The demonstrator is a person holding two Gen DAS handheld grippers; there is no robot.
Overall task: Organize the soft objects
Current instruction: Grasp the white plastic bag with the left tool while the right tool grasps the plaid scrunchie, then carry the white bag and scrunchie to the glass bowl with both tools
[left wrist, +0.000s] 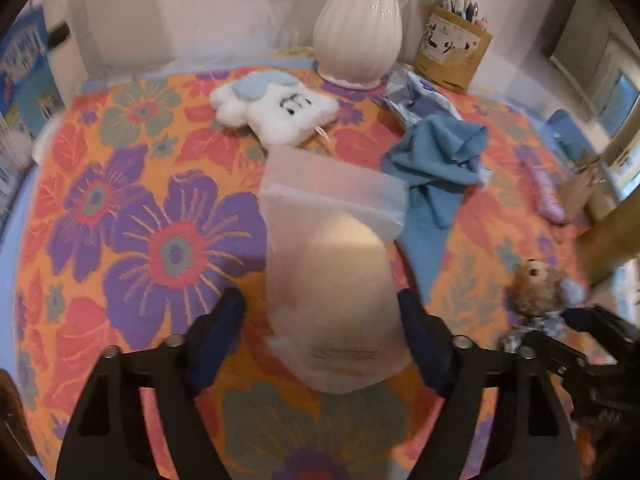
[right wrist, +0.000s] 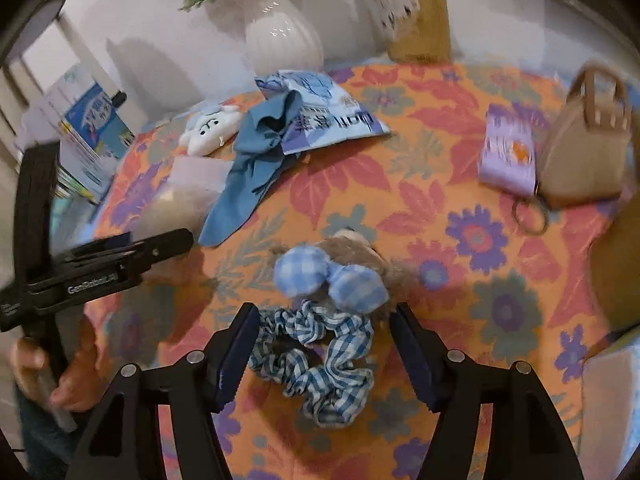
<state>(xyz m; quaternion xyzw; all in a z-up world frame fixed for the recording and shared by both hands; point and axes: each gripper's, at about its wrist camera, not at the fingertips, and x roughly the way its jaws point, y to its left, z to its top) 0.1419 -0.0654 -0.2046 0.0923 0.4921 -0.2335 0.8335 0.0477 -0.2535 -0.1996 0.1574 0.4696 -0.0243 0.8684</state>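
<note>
A frosted plastic bag (left wrist: 336,256) with a beige soft pad inside lies on the floral cloth; it also shows in the right wrist view (right wrist: 180,196). My left gripper (left wrist: 322,332) is open, its fingers on either side of the bag's near end. My right gripper (right wrist: 324,354) is open around a blue-and-white checked scrunchie (right wrist: 320,364) joined to a brown plush with checked ears (right wrist: 340,272). The plush also shows in the left wrist view (left wrist: 538,292). A white cloud plush (left wrist: 276,108) and a crumpled blue cloth (left wrist: 436,160) lie farther back.
A white ribbed vase (left wrist: 358,36) and a wooden pen holder (left wrist: 454,54) stand at the back. A printed blue packet (right wrist: 328,112), a purple pouch (right wrist: 508,152) with a key ring and a small tan handbag (right wrist: 584,148) lie on the table. Books (right wrist: 92,132) stand at left.
</note>
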